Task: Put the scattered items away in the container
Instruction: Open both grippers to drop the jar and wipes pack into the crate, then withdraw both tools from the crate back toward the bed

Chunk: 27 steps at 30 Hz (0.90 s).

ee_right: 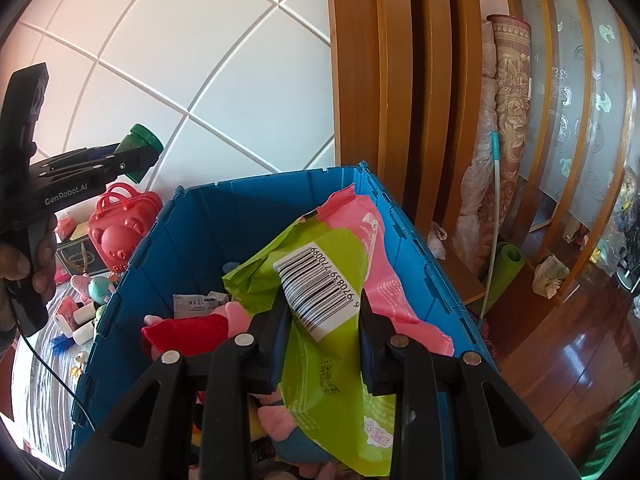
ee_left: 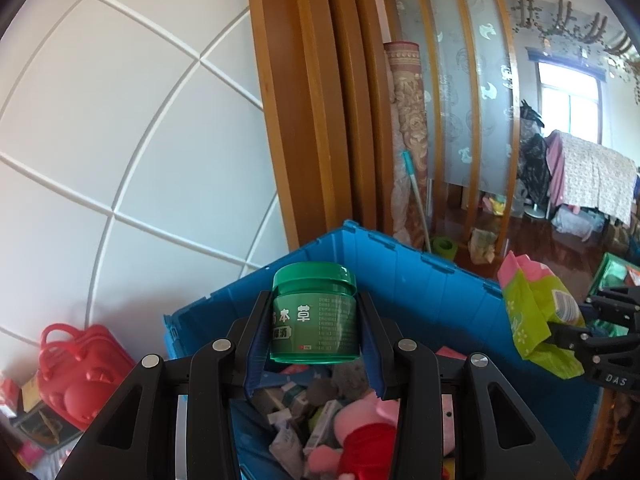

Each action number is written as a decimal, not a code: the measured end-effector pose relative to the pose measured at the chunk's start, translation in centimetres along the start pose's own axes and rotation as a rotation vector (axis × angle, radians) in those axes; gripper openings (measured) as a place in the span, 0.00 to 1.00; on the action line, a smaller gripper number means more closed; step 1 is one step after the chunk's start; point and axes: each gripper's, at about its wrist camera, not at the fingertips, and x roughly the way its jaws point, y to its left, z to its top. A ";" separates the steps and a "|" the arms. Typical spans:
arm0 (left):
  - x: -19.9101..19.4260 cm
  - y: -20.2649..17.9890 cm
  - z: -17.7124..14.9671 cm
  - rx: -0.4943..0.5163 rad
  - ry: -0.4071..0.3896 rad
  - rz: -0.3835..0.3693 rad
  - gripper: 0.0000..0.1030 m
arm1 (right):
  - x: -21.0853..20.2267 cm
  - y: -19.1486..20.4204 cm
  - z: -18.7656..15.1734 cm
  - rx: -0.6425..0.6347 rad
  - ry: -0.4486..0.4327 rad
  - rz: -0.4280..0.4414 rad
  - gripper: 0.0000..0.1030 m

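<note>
Round green jar (ee_left: 314, 314), glossy crinkled packet (ee_right: 320, 300), blue crate (ee_left: 420, 276)

White panelled wall (ee_left: 120, 120) at rear left. Wooden slatted partition (ee_left: 320, 100) stands right of the wall; a rolled patterned carpet (ee_left: 406, 128), teal-handled mop (ee_right: 494, 216) and green rolled mat (ee_right: 506, 268) lean beside the partition.

Crate (ee_right: 208, 216) — stands before the panelled wall (ee_left: 120, 120), plush toy (ee_right: 192, 330) and small packets (ee_right: 192, 302) inside. Jar (ee_left: 314, 316) between the left gripper (ee_left: 314, 344) fingers, above the crate. Wipes pack (ee_right: 320, 300) in the right gripper (ee_right: 324, 344), over the crate — toy case (ee_right: 120, 228) left of it.
</note>
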 end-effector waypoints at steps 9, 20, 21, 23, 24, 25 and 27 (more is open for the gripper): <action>-0.9 1.8 0.9 -0.098 -0.061 0.096 1.00 | -0.6 0.3 1.5 -0.046 -0.100 -0.058 1.00; -3.8 3.8 -1.9 -0.150 -0.038 0.132 1.00 | -1.7 1.7 1.2 -0.045 -0.112 -0.038 1.00; -4.4 4.1 -2.2 -0.156 -0.041 0.136 1.00 | -1.7 2.1 1.1 -0.051 -0.113 -0.032 1.00; -5.7 4.7 -2.9 -0.164 -0.043 0.148 1.00 | -1.9 3.1 1.1 -0.060 -0.116 -0.019 1.00; -6.4 5.0 -3.3 -0.167 -0.045 0.153 1.00 | -2.0 3.7 1.1 -0.064 -0.120 -0.012 1.00; -7.0 5.3 -3.6 -0.170 -0.045 0.158 1.00 | -2.1 4.3 1.0 -0.068 -0.122 -0.007 1.00; -8.5 6.0 -4.3 -0.173 -0.049 0.170 1.00 | -2.5 5.8 1.0 -0.078 -0.131 -0.004 1.00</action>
